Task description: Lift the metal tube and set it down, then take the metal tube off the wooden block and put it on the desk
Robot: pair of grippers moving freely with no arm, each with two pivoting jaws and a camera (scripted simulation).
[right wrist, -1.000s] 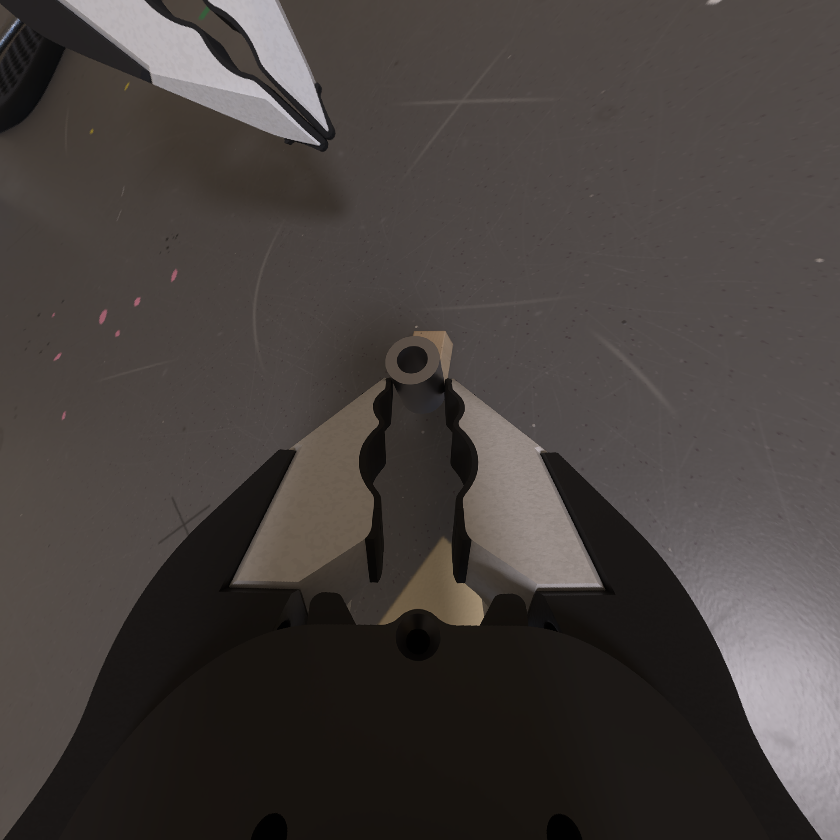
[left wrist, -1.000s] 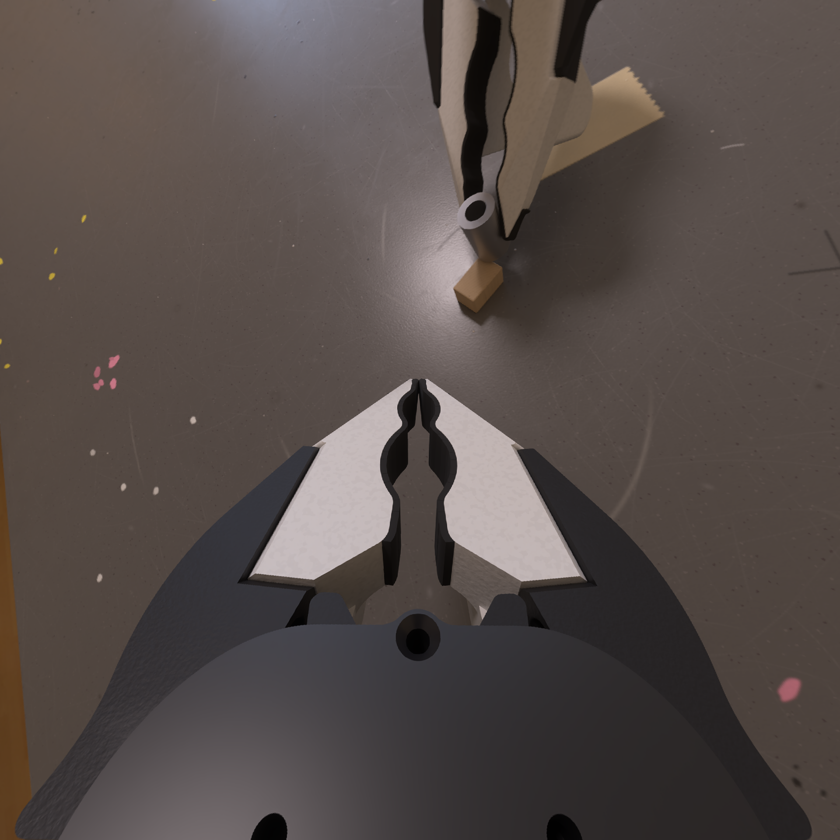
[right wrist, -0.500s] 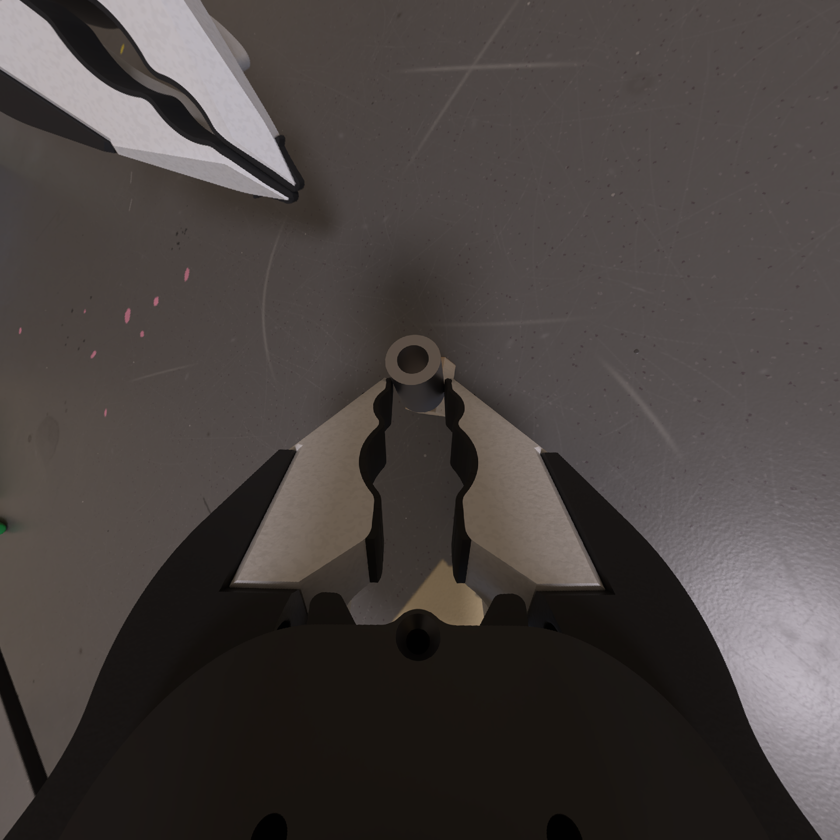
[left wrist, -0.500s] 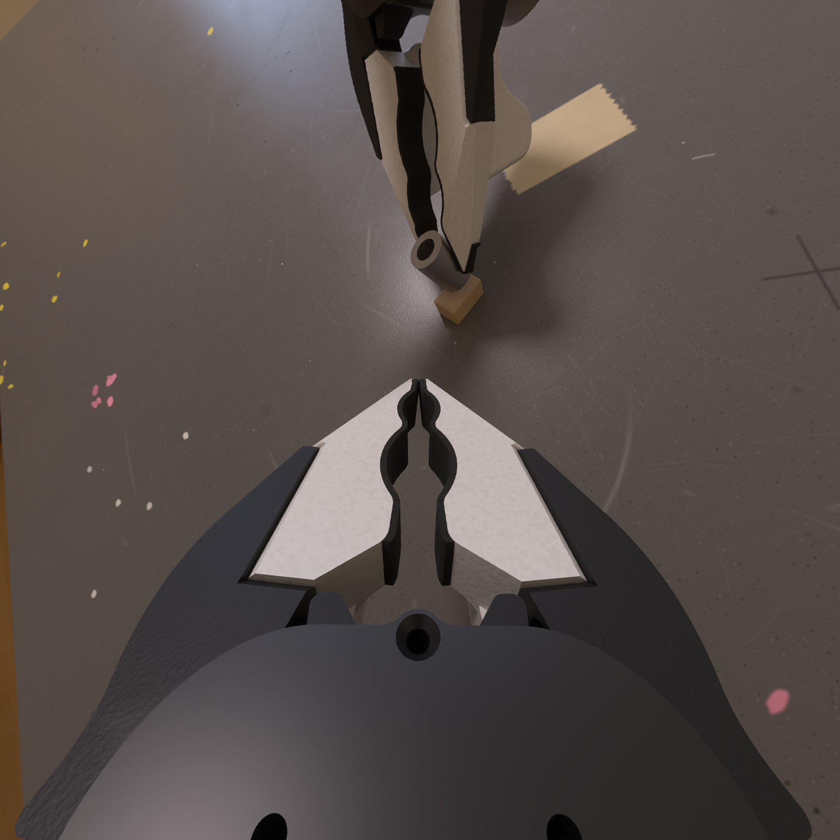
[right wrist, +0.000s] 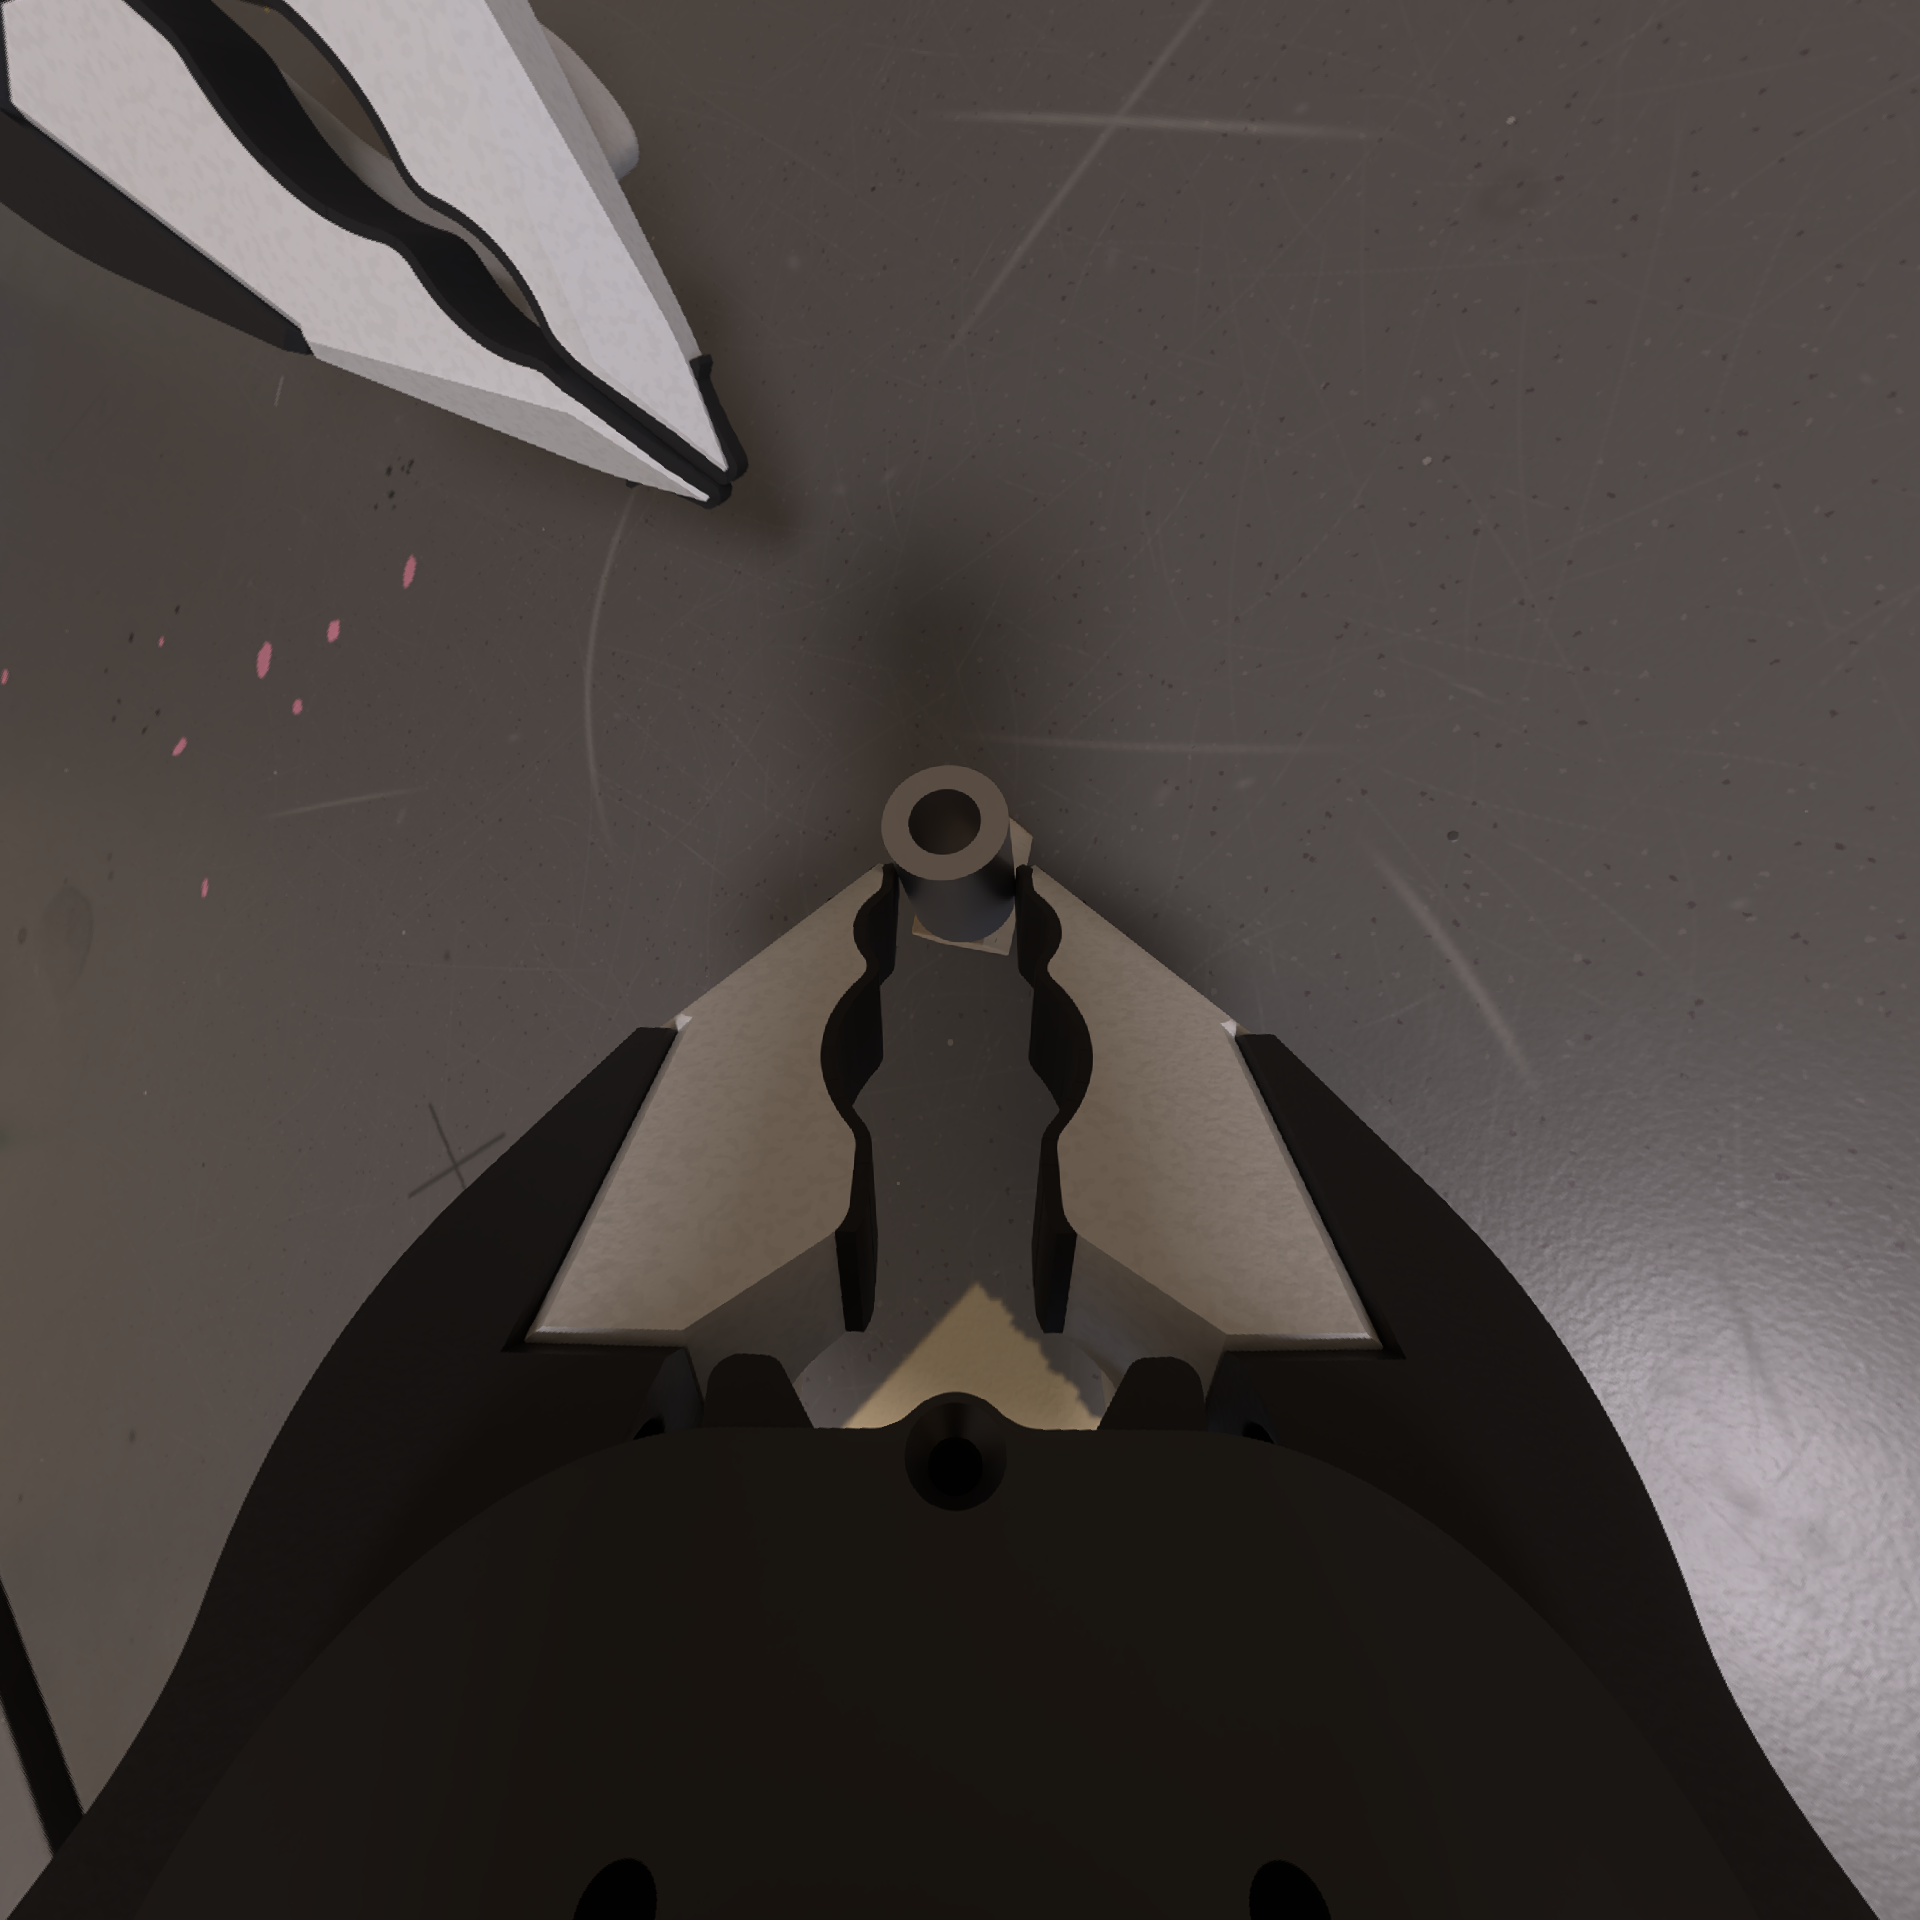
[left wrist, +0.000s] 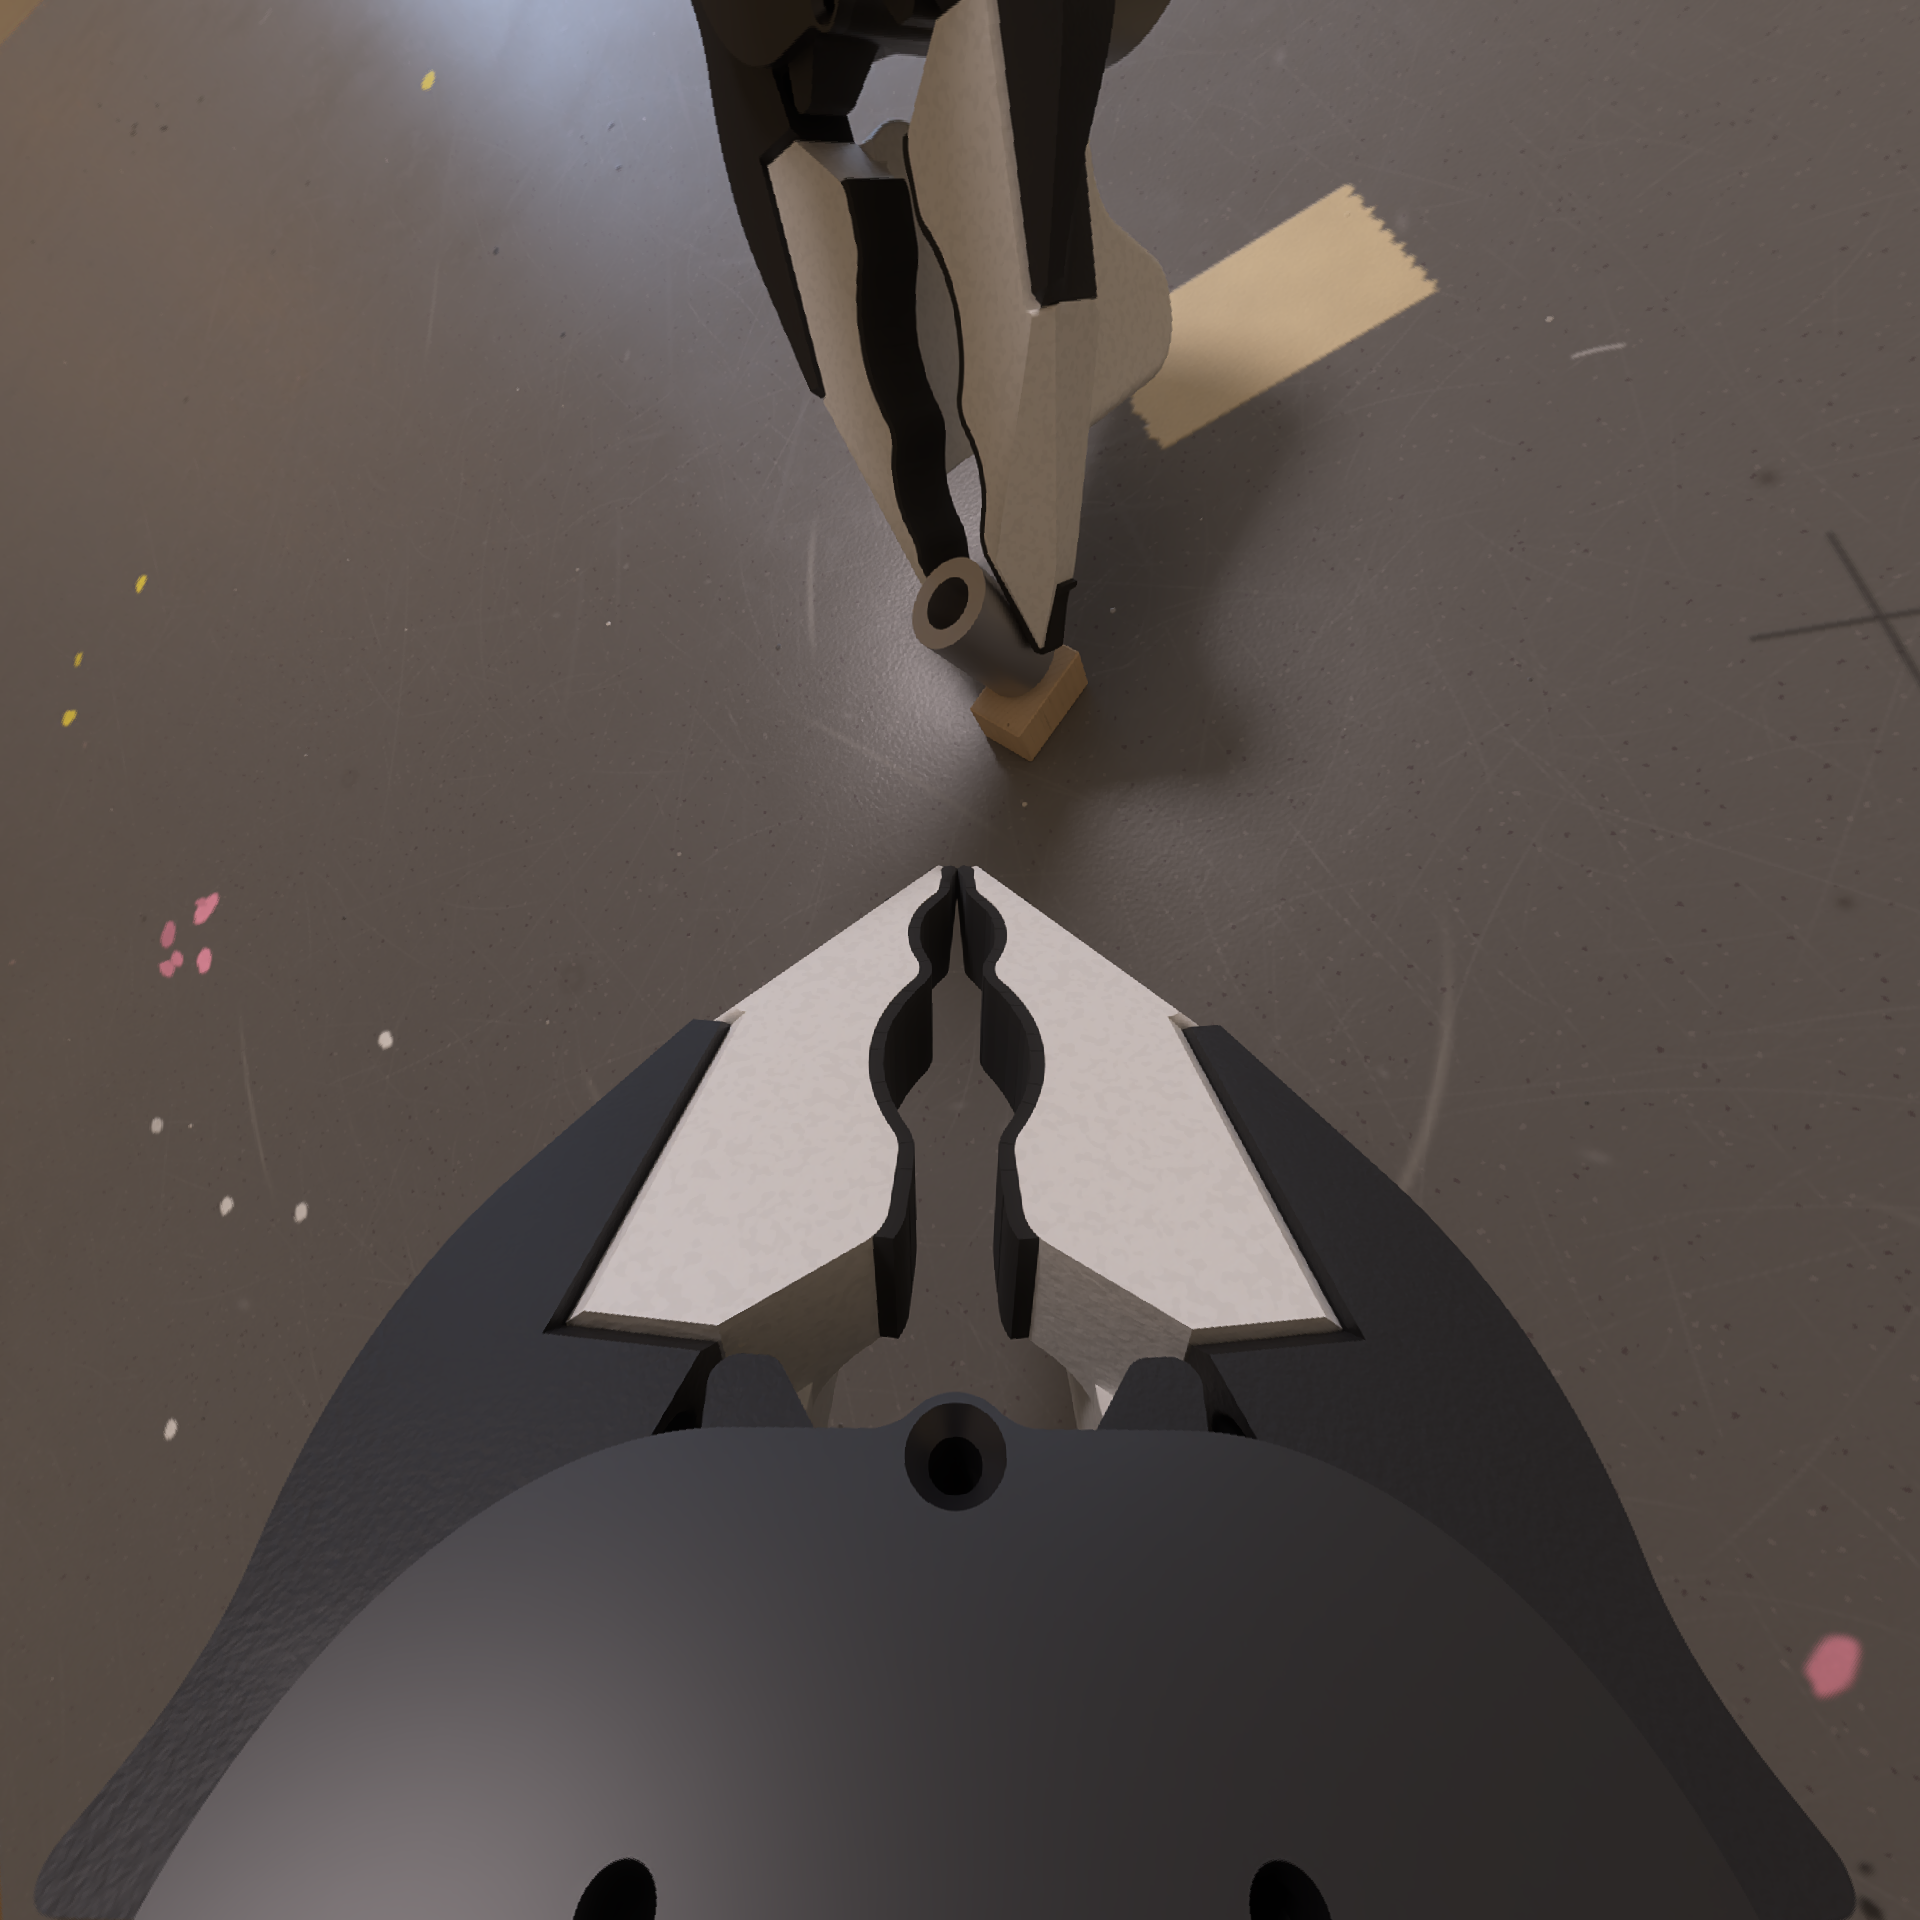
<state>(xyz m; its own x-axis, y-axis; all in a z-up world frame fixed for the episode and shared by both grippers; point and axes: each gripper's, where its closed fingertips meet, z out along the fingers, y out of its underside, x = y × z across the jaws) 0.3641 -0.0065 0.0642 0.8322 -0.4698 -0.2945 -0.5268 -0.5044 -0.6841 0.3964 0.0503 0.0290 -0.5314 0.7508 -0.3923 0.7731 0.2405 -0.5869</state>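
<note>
My right gripper (right wrist: 954,883) is shut on a short grey metal tube (right wrist: 951,868), which sticks out past its fingertips with its open end facing away. In the left wrist view the same tube (left wrist: 961,615) is tilted in the right gripper (left wrist: 1023,623), its lower end on or just above a small wooden block (left wrist: 1031,709) on the dark desk (left wrist: 416,416). The block (right wrist: 966,938) shows as a pale sliver under the tube. My left gripper (left wrist: 956,875) is shut and empty, a short way in front of the block. It also appears at the upper left of the right wrist view (right wrist: 717,488).
A strip of tan tape (left wrist: 1288,312) lies on the desk behind the right gripper. Pink paint specks (left wrist: 187,935) and yellow specks (left wrist: 73,717) mark the desk at the left. A pencil cross (left wrist: 1870,618) is at the right.
The right gripper has come lower and closer to the left gripper, tilting the tube from end-on to slanted over the block. The left gripper has stayed shut.
</note>
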